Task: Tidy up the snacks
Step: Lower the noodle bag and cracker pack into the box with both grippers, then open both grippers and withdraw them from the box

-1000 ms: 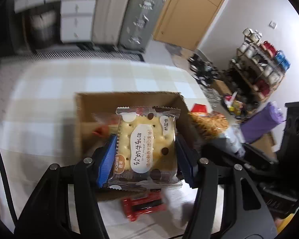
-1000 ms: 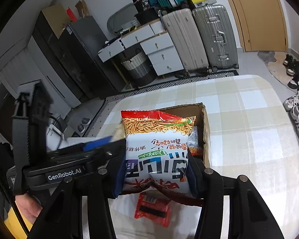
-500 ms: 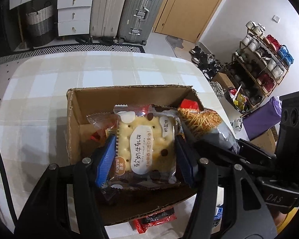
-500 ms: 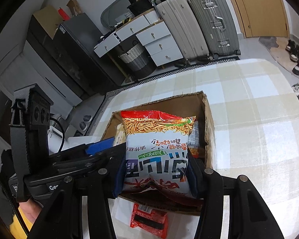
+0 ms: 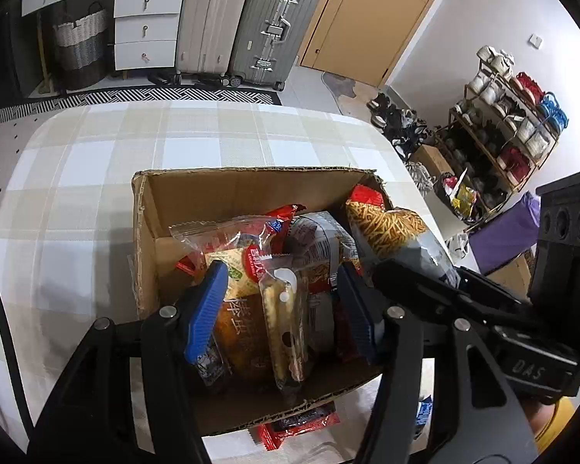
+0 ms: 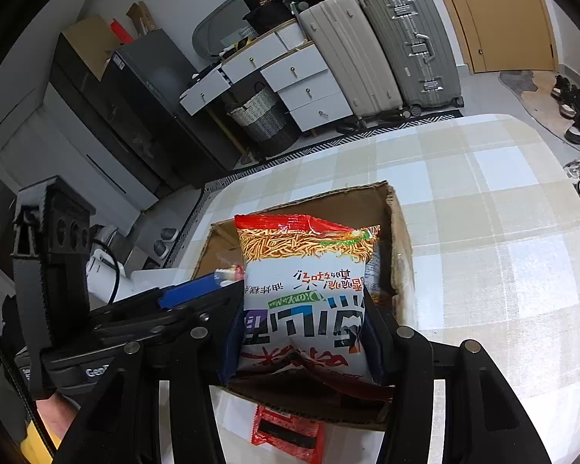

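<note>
Snacks (image 5: 251,239) fill most of the cardboard box (image 5: 143,232), which sits on the checked tablecloth (image 5: 77,178), and I am looking down into it from both wrists.

Starting at the box's left wall, I see bare cardboard and a little free floor, then a heap of clear and red wrappers leaning toward the middle. My left gripper (image 5: 281,282) reaches in over the near wall of the box, its blue pads (image 5: 207,309) down among the packs. The jaws stand apart. A cracker packet (image 5: 284,332) stands on edge between them at the middle of the box, and I can see a gap on each side of it, so neither pad presses on it. An orange-brown pack lies just under the left pad; I cannot tell whether they touch.

Further right in the box, a grey and red wrapper leans against the cracker packet's far side. Beyond that, at the box's right end, the noodle bag (image 6: 305,290) hangs above the other packs, printed side up and its red top edge pointing toward the far wall. My right gripper (image 6: 302,294) has it clamped, one pad pressed into each long side of the bag, with the bag's lower end bunched over the near wall of the box.

Outside the box, just in front of its near wall, a red sachet (image 6: 286,433) lies flat on the cloth.
</note>
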Demonstrator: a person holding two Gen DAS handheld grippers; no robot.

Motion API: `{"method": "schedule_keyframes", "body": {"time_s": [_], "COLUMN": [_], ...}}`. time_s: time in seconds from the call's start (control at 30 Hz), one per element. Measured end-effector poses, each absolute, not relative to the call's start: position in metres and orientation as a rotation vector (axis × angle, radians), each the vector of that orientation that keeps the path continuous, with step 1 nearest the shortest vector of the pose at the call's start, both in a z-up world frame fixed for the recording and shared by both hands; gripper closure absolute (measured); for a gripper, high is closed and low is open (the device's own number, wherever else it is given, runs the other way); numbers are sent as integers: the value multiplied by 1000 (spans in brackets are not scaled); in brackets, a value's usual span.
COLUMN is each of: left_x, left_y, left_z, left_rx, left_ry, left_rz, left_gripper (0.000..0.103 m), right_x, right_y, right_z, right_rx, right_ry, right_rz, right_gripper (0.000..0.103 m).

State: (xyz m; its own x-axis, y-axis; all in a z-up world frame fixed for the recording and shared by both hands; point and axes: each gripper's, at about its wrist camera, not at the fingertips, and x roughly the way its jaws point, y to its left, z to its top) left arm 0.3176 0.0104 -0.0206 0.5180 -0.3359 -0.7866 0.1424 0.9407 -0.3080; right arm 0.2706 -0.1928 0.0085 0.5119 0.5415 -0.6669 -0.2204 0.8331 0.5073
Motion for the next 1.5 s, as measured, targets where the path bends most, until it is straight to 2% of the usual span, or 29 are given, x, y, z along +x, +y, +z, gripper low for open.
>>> {"method": "schedule_keyframes", "body": {"time_s": [0.37,1.1,1.17,1.43,1.5], "left_x": [305,295,292,262,247], "left_y": [24,28,29,26,22], "left_z": [-18,-3,-2,14,21], "left_rx": [-295,-299,-297,-281,-272], "left_ry": [959,934,933,907,892], "left_rz": [-299,-310,-307,-300,-297], "left_gripper": [47,47,44,44,40], "right_x": [268,258,255,233,225], "right_y": [-191,-167,-168,-183,-188], "right_z": [7,18,21,30,36], "right_rx": [394,179,179,182,185], "right_ry": [929,888,881,871,863], "right_rz": [477,424,424,404,397], "right_gripper": [51,48,48,48,47]}}
